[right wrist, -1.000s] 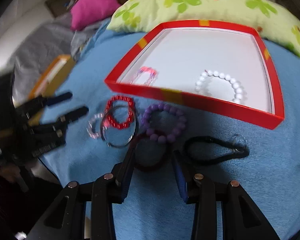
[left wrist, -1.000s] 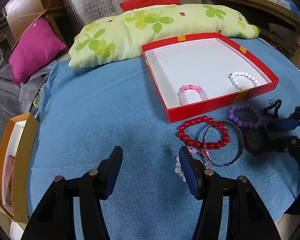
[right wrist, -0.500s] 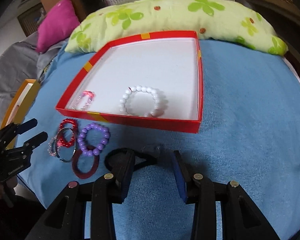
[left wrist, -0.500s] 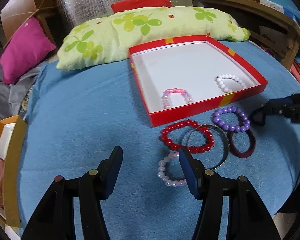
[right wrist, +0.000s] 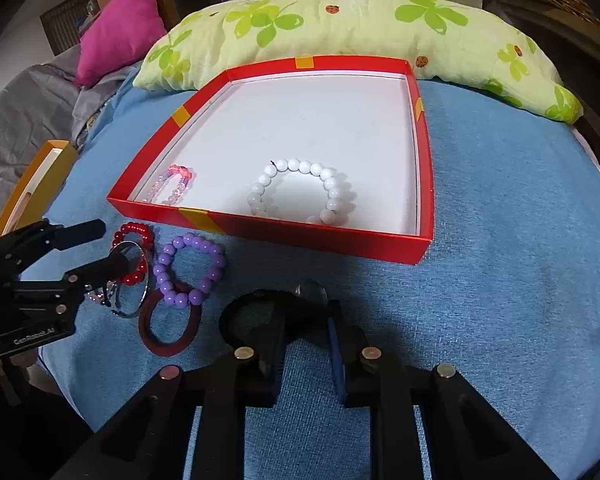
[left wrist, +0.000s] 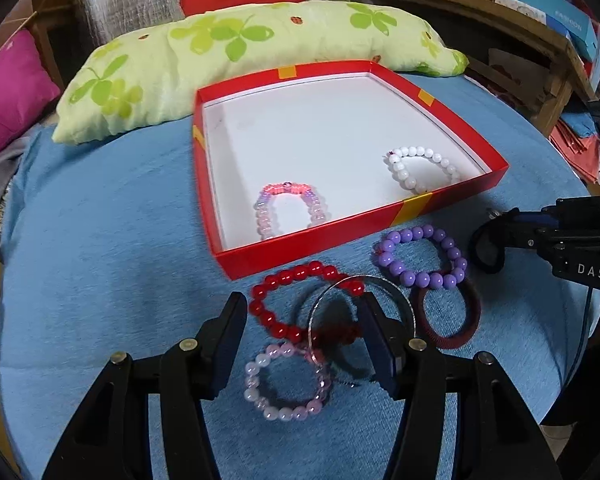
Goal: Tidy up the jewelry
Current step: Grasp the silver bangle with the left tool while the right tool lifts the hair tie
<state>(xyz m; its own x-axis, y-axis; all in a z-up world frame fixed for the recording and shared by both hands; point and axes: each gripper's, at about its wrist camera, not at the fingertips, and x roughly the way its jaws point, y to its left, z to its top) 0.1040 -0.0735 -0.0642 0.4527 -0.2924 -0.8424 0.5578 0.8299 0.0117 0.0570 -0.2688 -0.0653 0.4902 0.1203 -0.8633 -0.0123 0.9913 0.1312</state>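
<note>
On a blue cloth (left wrist: 100, 240), the red box (left wrist: 460, 128) holds two bracelets. The left gripper (left wrist: 304, 334) hangs spread over the red bracelet (left wrist: 278, 284). The right gripper (right wrist: 302, 334) is closing around a black band (right wrist: 236, 316) lying sideways; grip uncertain.

A red box (left wrist: 332, 240) with a white inside is seen mid-frame, a lime clover-print pillow (left wrist: 236, 48) above, red beads (left wrist: 284, 280) and purple beads (left wrist: 420, 256) lower right.
</note>
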